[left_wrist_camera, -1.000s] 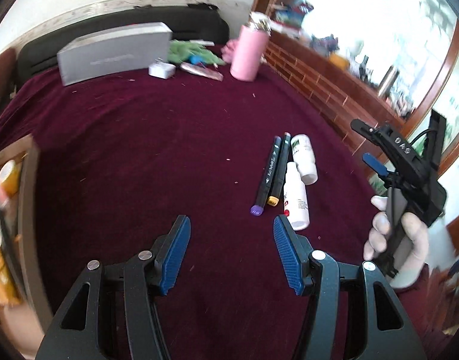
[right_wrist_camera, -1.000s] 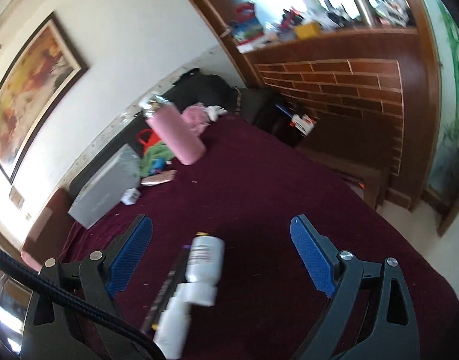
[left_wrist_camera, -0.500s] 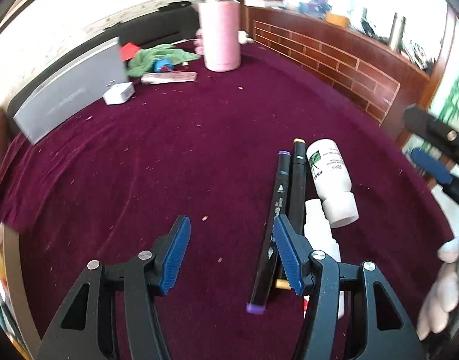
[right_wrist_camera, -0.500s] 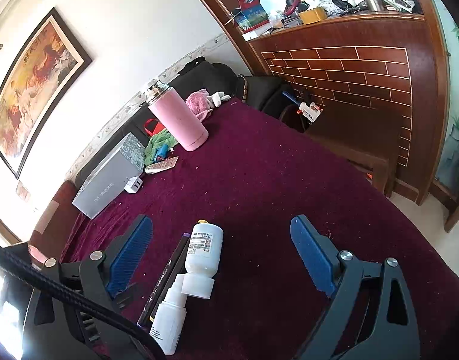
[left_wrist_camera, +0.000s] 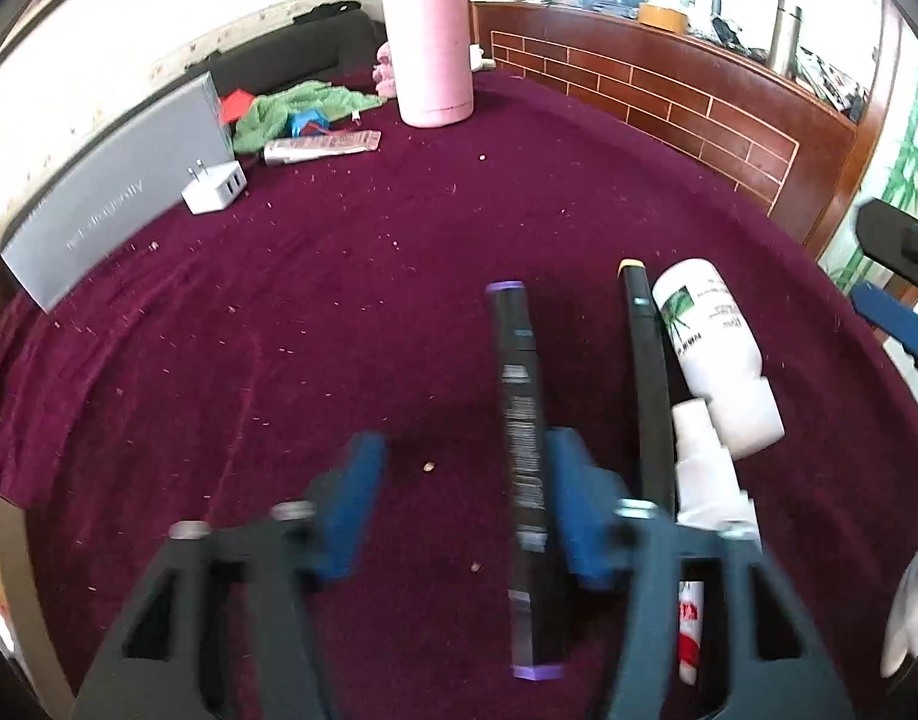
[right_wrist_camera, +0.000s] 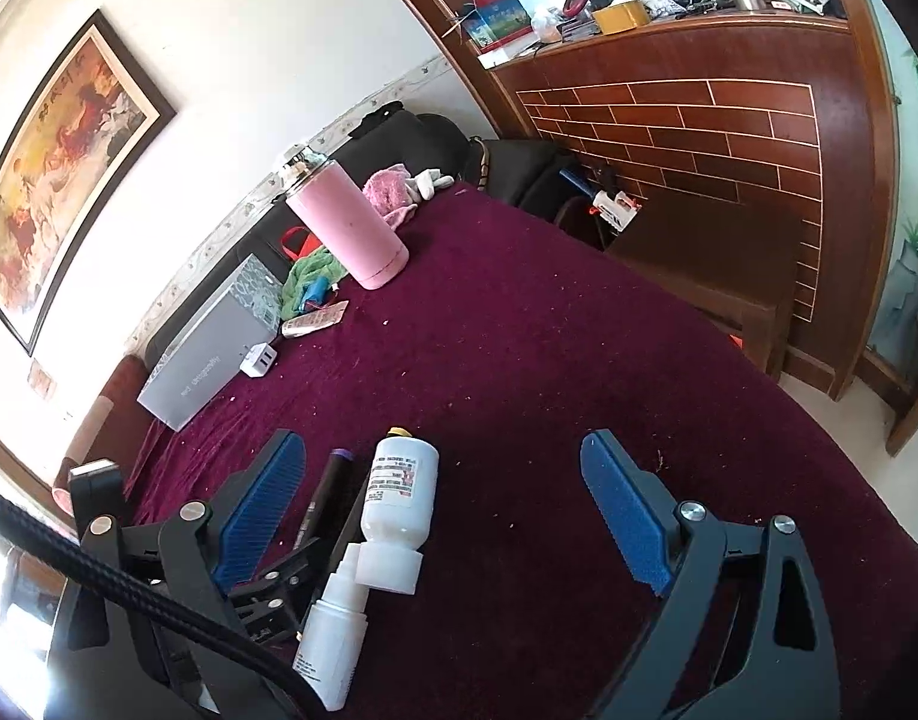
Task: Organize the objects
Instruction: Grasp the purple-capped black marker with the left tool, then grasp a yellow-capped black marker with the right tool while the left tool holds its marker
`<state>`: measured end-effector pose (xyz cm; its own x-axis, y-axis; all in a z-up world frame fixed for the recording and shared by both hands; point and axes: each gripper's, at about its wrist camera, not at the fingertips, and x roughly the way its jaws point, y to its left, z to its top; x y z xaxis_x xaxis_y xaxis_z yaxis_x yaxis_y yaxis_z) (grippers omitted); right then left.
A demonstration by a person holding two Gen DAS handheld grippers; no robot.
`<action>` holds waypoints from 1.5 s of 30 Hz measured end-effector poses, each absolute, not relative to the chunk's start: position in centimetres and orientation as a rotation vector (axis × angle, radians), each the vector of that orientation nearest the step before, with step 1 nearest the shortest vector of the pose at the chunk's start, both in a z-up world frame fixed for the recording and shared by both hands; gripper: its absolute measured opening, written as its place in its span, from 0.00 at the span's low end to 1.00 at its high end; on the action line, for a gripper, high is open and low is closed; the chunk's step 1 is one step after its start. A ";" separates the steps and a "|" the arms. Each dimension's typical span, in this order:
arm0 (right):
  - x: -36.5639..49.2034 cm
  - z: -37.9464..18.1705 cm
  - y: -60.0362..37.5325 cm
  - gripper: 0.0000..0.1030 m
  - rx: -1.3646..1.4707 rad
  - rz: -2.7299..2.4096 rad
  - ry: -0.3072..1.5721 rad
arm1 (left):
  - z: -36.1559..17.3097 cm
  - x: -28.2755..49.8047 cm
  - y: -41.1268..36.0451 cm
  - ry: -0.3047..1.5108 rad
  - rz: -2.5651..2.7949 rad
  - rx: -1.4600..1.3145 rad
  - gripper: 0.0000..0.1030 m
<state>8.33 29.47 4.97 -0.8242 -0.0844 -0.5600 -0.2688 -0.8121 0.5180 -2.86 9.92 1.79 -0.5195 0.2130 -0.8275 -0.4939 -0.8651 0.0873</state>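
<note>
Forward now, the left gripper (left_wrist_camera: 459, 498) closes its fingers around the purple marker (left_wrist_camera: 522, 456); right gripper (right_wrist_camera: 453, 510) gapes apart.

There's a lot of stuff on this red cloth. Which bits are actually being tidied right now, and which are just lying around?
In play:
- purple-capped marker, between the closing jaws of the left gripper
- yellow-capped marker
- white bottle
- small spray bottle

Lying about:
- pink flask
- grey box
- white charger
- green cloth

Two markers (left_wrist_camera: 522, 432) side by side on the cloth (left_wrist_camera: 339, 312), two bottles (left_wrist_camera: 714, 354) right of them.
</note>
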 end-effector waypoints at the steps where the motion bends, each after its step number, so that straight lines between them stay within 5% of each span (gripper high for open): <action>1: 8.3 4.9 29.4 0.91 -0.895 2.756 0.915 | 1.9 -2.6 9.7 0.481 2.406 -1.242 0.12; 14: 7.5 4.0 29.3 0.91 -0.991 2.717 0.880 | 2.0 2.3 -2.9 0.270 2.523 -1.410 0.14; 21: 7.5 3.8 29.7 0.91 -0.979 2.675 0.845 | 1.5 1.9 -1.5 0.372 2.665 -1.315 0.40; 22: 7.5 3.9 29.8 0.91 -0.970 2.672 0.842 | 1.6 2.1 -2.1 0.327 2.652 -1.316 0.40; 23: 7.5 3.9 29.8 0.91 -0.962 2.671 0.839 | 1.7 2.4 -2.9 0.253 2.625 -1.334 0.33; 24: 7.5 3.9 29.9 0.91 -0.958 2.667 0.837 | 1.8 2.7 -3.6 0.203 2.603 -1.346 0.15; 25: 7.4 3.8 29.9 0.91 -0.961 2.661 0.834 | 1.9 3.2 -4.0 0.187 2.605 -1.350 0.11; 35: 7.8 5.0 29.5 0.89 -0.919 2.670 0.855 | 1.9 5.3 -10.3 -0.101 2.695 -1.377 0.11; 40: 6.3 7.1 26.6 0.89 -1.172 2.821 1.107 | 1.9 5.4 -10.6 -0.102 2.697 -1.375 0.11; 45: 2.1 6.6 22.4 0.89 -1.512 2.827 1.100 | 1.8 5.3 -10.7 -0.111 2.698 -1.371 0.11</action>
